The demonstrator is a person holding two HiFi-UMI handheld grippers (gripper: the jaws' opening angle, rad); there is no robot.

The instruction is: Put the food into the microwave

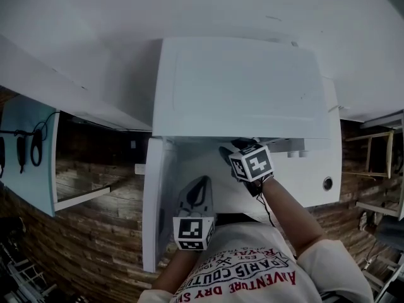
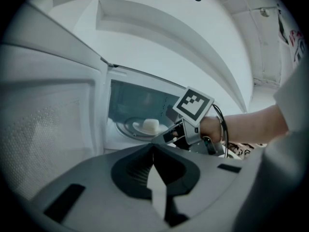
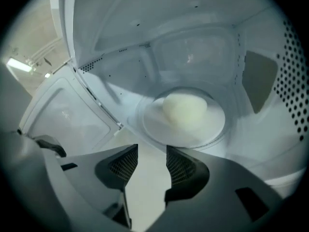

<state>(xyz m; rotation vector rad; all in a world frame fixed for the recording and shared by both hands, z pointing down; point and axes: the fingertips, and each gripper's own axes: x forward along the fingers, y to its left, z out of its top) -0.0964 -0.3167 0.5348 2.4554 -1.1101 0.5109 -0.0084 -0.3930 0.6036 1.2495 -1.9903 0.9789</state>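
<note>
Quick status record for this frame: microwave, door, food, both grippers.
microwave: white, cavity exposed
door: swung open, at the left in the head view
food: pale round lump, resting on a plate inside the microwave
right gripper: jaws apart, nothing between them, aimed at the food from the opening
left gripper: jaws together, empty, held outside the microwave

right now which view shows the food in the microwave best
The right gripper view: the pale, rounded food sits on its plate close up and unobstructed inside the microwave. The left gripper view shows it small and distant past the open door. The head view hides it under the microwave's top.
</note>
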